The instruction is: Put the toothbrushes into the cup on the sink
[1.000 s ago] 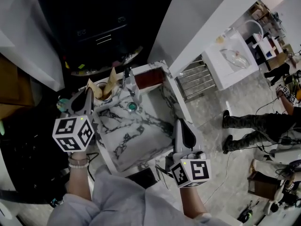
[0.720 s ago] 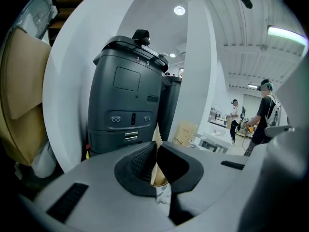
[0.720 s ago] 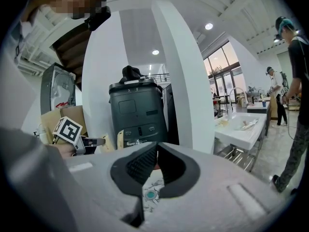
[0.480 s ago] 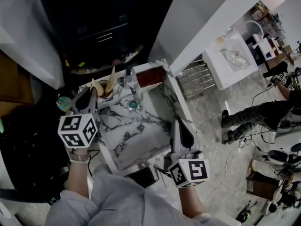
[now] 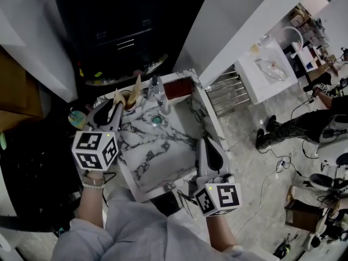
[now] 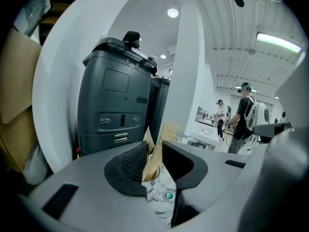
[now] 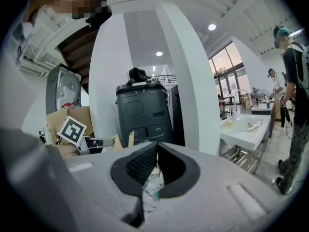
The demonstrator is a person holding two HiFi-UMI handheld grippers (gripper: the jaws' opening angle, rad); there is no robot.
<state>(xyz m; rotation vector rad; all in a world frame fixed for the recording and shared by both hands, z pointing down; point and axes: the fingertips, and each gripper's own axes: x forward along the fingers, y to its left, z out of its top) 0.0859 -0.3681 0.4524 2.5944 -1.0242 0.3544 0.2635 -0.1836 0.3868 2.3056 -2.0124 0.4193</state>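
The marble sink lies below me. At its back left corner stands the cup, with a tan boxed toothbrush leaning out of it. My left gripper reaches up to the cup from the left. Between its jaws stands another tan toothbrush box, its foot down in the cup. The left gripper looks shut on that box. My right gripper hovers over the sink's right rim, shut and holding nothing, and the right gripper points toward the cup.
A chrome faucet rises at the sink's back edge, right of the cup, above a teal drain. A dark machine stands behind the sink. A towel rack, a white basin and people are to the right.
The view has drifted slightly, shifting the sink to the right in the picture. Both grippers keep about the same places relative to the sink and cup.
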